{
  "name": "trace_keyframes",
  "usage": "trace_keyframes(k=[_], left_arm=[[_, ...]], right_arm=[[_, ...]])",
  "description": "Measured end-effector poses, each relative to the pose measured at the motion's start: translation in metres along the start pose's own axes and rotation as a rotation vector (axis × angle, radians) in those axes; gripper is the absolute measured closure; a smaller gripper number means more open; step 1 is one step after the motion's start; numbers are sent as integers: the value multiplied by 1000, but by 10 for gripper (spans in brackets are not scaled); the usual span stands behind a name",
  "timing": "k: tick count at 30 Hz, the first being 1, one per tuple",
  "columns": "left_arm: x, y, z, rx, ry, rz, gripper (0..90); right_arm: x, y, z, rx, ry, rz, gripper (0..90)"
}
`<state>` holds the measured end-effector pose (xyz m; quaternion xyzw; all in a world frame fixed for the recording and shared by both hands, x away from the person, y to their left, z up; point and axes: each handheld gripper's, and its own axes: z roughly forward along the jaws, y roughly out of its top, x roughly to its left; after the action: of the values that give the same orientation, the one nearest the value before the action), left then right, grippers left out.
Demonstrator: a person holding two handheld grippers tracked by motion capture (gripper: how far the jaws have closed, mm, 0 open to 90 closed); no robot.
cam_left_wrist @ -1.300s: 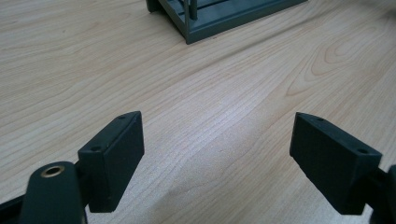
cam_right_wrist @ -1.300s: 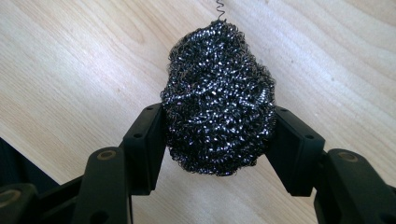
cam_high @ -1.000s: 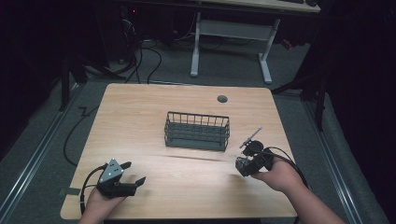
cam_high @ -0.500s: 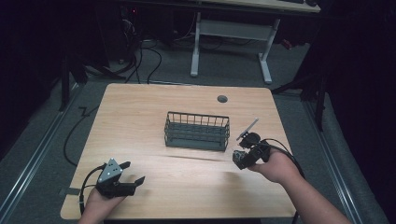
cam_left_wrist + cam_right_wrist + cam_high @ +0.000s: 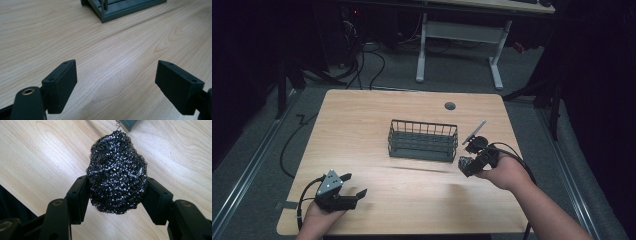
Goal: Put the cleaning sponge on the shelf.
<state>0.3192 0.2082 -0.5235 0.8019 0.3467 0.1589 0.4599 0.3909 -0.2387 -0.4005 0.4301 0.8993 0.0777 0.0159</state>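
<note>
The right tongs (image 5: 117,192) are pinching a ball of dark steel wool (image 5: 117,171) between both jaws, holding it above the worktop (image 5: 362,125) just beside the right end of the wire basket (image 5: 423,140). In the high view the wool (image 5: 466,165) is looking like a small dark lump, hard to make out. The left tongs (image 5: 116,82) are sitting spread wide with nothing between them, low over the front left of the worktop, well apart from the basket. A thin grey strip (image 5: 475,131) is lying near the basket's right end.
</note>
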Motion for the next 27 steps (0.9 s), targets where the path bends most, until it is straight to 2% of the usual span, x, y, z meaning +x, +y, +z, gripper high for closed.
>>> trace_keyframes(k=[9, 12, 13, 14, 16, 27], left_arm=[[1, 0, -1, -5, 0, -1, 182], [1, 0, -1, -7, 1, -2, 182], [1, 0, -1, -9, 1, -1, 182], [1, 0, -1, -5, 0, -1, 182], [1, 0, -2, -5, 0, -2, 182], [2, 0, -1, -4, -4, 1, 182]], right_arm=[[-1, 9, -5, 7, -5, -5, 427], [0, 11, -7, 7, -4, 3, 428], [1, 14, -10, 8, -5, 19, 427], [0, 15, -11, 4, -10, 0, 428], [-1, 17, -12, 4, -10, -4, 427], [-1, 37, -22, 7, -7, -6, 426]])
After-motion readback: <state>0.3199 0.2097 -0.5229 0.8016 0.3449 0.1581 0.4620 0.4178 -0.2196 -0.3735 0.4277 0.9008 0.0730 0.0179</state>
